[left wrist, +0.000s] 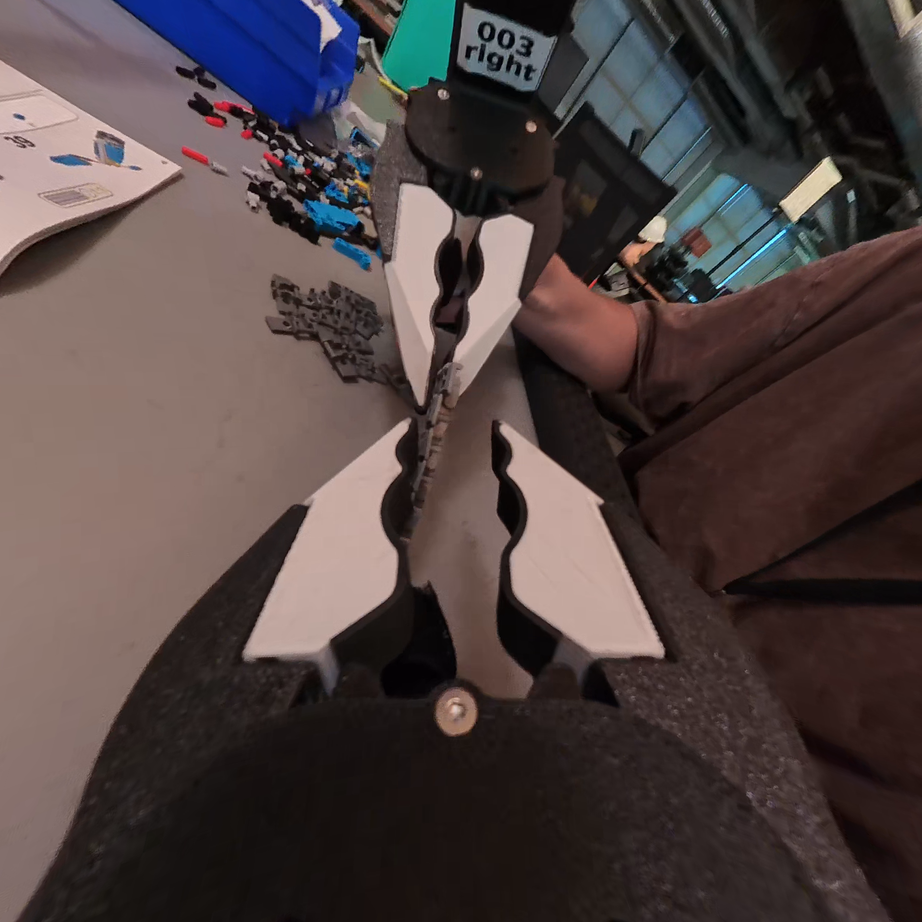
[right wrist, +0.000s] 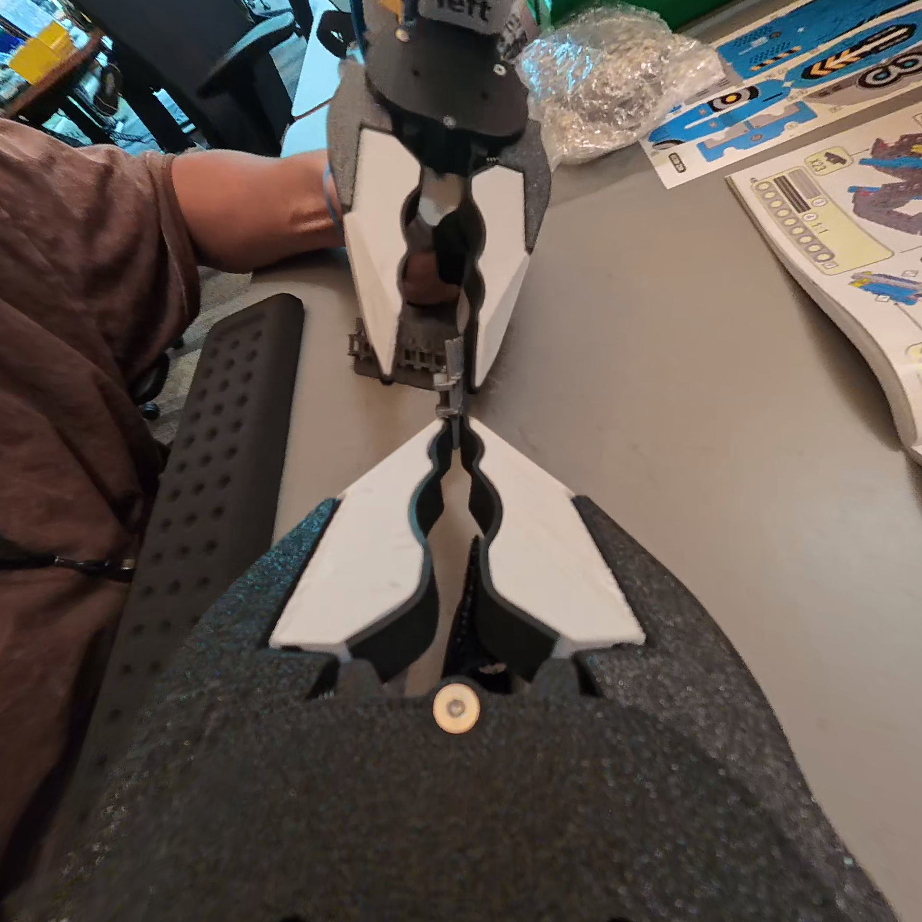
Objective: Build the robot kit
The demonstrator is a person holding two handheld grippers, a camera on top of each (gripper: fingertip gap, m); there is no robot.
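Right gripper is pinching, nearly closed, one end of a thin grey brick strip. Left gripper is gaping around its other end, above the surface near the person's edge. Twisting could snap the strip. Blue bin, far edge; contents hidden.

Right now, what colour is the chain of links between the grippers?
Grey; the chain of links shows best in the left wrist view.
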